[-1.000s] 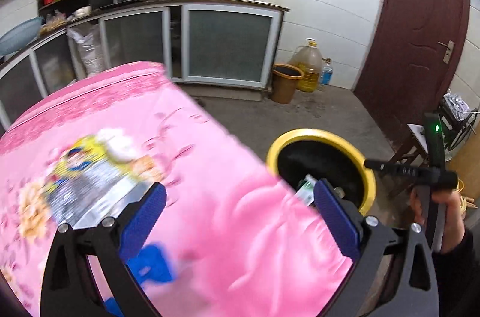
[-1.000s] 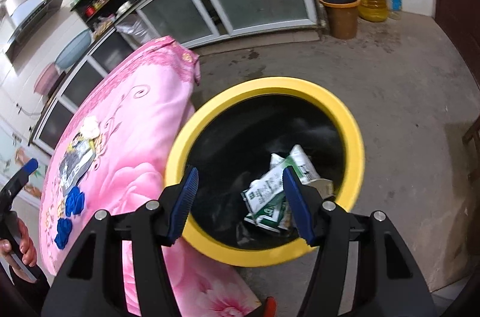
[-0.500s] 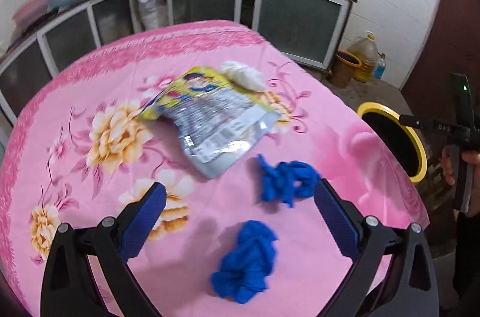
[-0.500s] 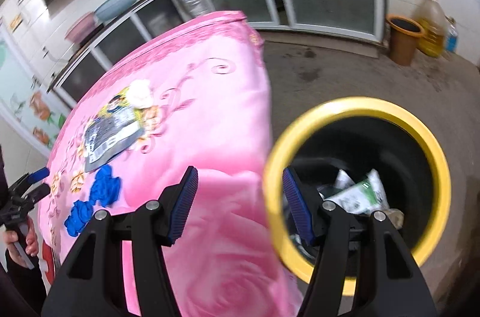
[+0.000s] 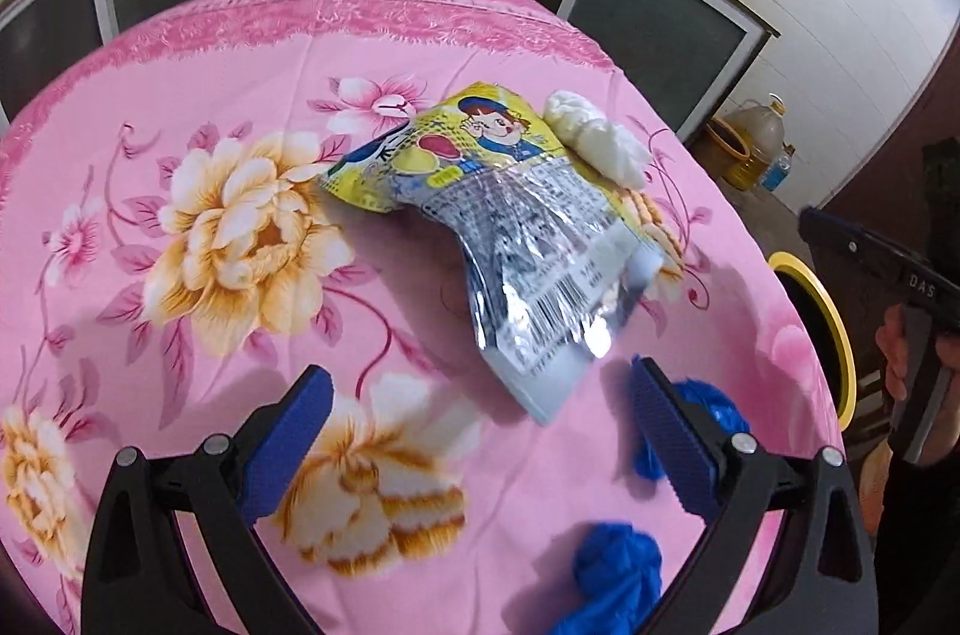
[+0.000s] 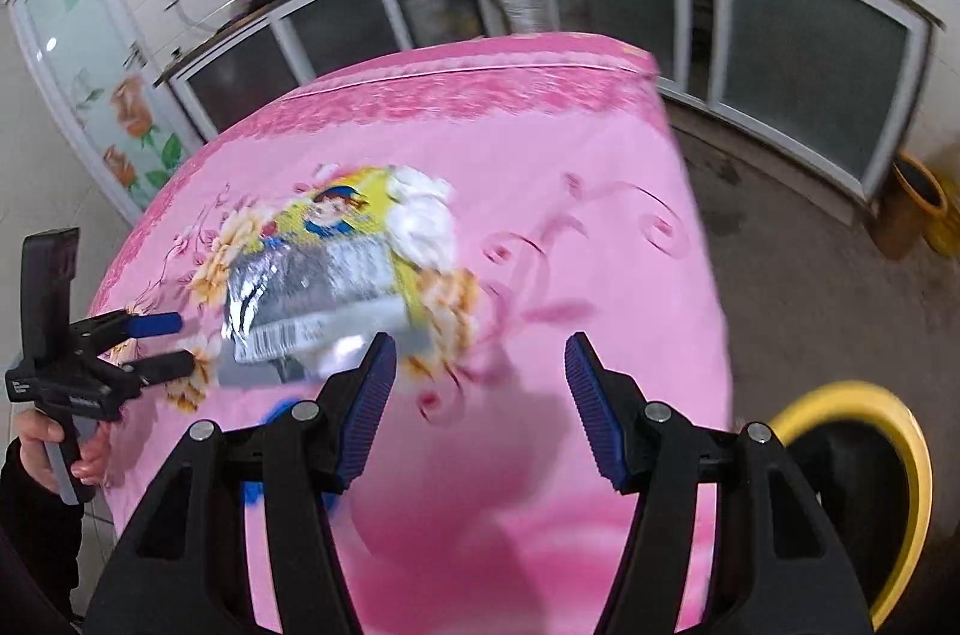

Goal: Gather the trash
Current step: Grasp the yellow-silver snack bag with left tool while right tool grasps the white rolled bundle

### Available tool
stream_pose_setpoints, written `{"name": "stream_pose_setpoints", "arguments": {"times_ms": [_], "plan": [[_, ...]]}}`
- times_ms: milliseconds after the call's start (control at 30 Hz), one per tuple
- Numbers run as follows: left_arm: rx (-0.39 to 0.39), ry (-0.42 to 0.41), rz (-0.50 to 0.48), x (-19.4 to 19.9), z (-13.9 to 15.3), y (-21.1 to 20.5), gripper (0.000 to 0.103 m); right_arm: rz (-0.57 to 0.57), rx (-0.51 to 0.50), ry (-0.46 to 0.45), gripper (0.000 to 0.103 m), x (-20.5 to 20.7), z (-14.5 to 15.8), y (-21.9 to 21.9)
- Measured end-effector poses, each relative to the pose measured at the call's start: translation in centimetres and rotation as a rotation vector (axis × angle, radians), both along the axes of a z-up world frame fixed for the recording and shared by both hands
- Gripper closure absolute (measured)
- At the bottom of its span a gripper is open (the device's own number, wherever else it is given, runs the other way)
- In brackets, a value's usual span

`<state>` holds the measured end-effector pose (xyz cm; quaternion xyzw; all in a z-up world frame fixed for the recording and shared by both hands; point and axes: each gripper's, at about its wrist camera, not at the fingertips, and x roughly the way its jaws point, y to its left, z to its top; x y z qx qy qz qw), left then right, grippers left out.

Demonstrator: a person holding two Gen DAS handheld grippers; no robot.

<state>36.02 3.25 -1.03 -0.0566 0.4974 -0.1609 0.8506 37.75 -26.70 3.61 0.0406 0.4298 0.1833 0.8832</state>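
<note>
Bare pink tablecloth [image 5: 180, 335] lies under the left tongs [image 5: 474, 431]; snack bag [image 5: 528, 263] just ahead.

In front of you stands a table with a pink flowered cloth [image 5: 180, 335]. On it lie a crumpled snack bag [image 5: 510, 239], a white wad [image 5: 600, 137] touching its far right side, and two blue wads [image 5: 618, 575] near you.

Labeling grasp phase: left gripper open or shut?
Open. Left gripper has its blue pads wide apart with nothing between them, just short of the snack bag.

Both wrist views overlook the pink tablecloth [image 5: 420, 53].
</note>
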Motion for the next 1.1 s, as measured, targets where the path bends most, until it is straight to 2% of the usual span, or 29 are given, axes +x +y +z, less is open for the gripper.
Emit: {"name": "stream_pose_setpoints", "arguments": {"times_ms": [200, 400, 500, 633, 767, 867, 933, 967, 1000, 1100], "plan": [[-0.022, 0.030, 0.001, 2.6, -0.9, -0.6, 0.008, 0.058, -0.029, 0.058, 0.046, 5.8, -0.9, 4.6], [-0.035, 0.070, -0.007, 4.7, -1.9, -1.2, 0.008, 0.062, -0.041, 0.153, 0.046, 10.9, -2.9, 6.6], [-0.038, 0.089, -0.026, 5.6, -2.4, -1.9, 0.008, 0.066, -0.081, 0.177, 0.046, 12.3, -4.1, 7.5], [-0.029, 0.116, -0.045, 7.3, -3.4, -2.8, 0.008, 0.062, -0.066, 0.199, 0.046, 13.6, -4.8, 7.7], [-0.082, 0.128, -0.040, 8.7, -3.4, -2.9, 0.008, 0.089, -0.009, 0.232, 0.046, 14.1, -5.3, 8.0], [-0.071, 0.129, -0.052, 9.2, -3.8, -3.5, 0.008, 0.098, -0.039, 0.227, 0.047, 14.3, -5.7, 8.5], [-0.048, 0.107, -0.054, 9.1, -3.8, -3.8, 0.015, 0.102, -0.004, 0.254, 0.050, 14.7, -6.2, 8.3], [-0.030, 0.095, -0.051, 9.0, -3.7, -4.0, 0.036, 0.102, -0.003, 0.257, 0.057, 14.8, -6.4, 8.3], [-0.029, 0.090, -0.059, 8.9, -3.6, -4.0, 0.055, 0.106, -0.004, 0.258, 0.069, 14.9, -6.5, 8.3], [-0.061, 0.099, -0.070, 8.9, -3.5, -3.8, 0.076, 0.111, -0.004, 0.256, 0.076, 14.8, -6.7, 8.4]]}}
